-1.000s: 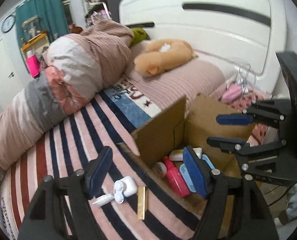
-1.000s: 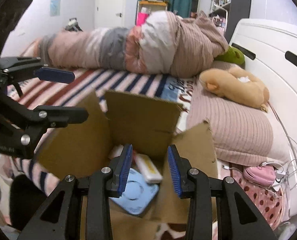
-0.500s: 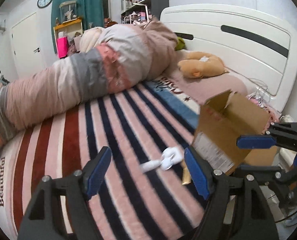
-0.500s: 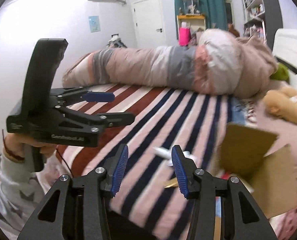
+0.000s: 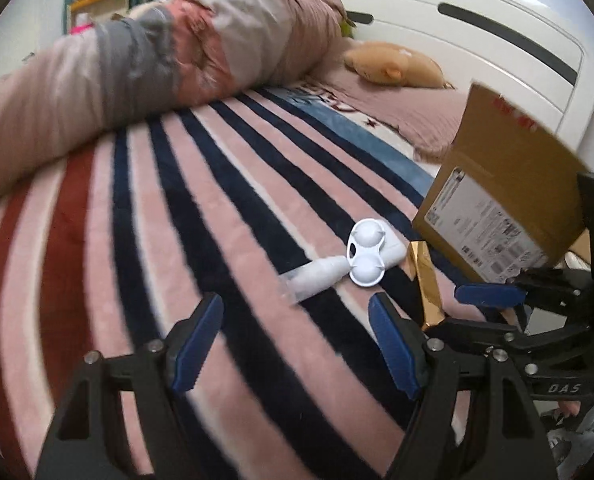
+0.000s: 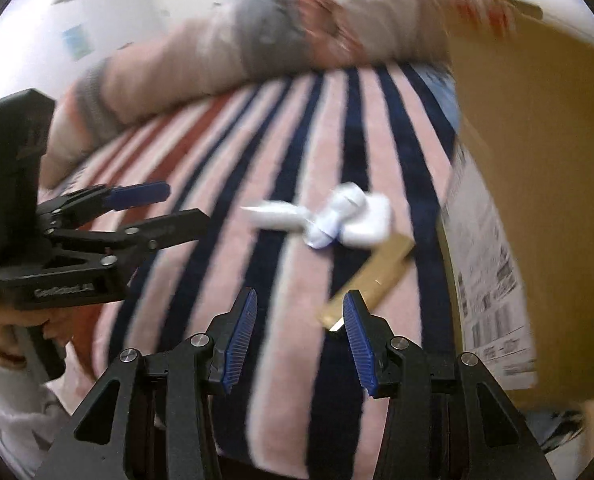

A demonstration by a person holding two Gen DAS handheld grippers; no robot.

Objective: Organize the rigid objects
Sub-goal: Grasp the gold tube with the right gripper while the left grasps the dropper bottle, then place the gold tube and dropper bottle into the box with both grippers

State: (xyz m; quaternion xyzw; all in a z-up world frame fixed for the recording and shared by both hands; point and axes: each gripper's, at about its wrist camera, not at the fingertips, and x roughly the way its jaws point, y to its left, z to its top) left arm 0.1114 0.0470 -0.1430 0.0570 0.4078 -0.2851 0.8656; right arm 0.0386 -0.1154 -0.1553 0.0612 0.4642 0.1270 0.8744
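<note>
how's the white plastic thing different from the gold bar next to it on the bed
The white plastic thing is pale and rounded, with two domes and a tube-like part sticking out; the gold bar is shiny, flat and straight-edged. The white thing lies farther out on the striped blanket, the gold bar nearer the cardboard box. Both lie loose on the blanket, outside the box, with neither gripper holding them.

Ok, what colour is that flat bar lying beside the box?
Gold; the flat bar shows best in the right wrist view.

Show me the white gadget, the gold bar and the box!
white gadget (image 5: pixel 365 256), left wrist view, round lobes.
gold bar (image 6: pixel 371 278), right wrist view, middle.
box (image 5: pixel 497 184), left wrist view, side wall.
</note>
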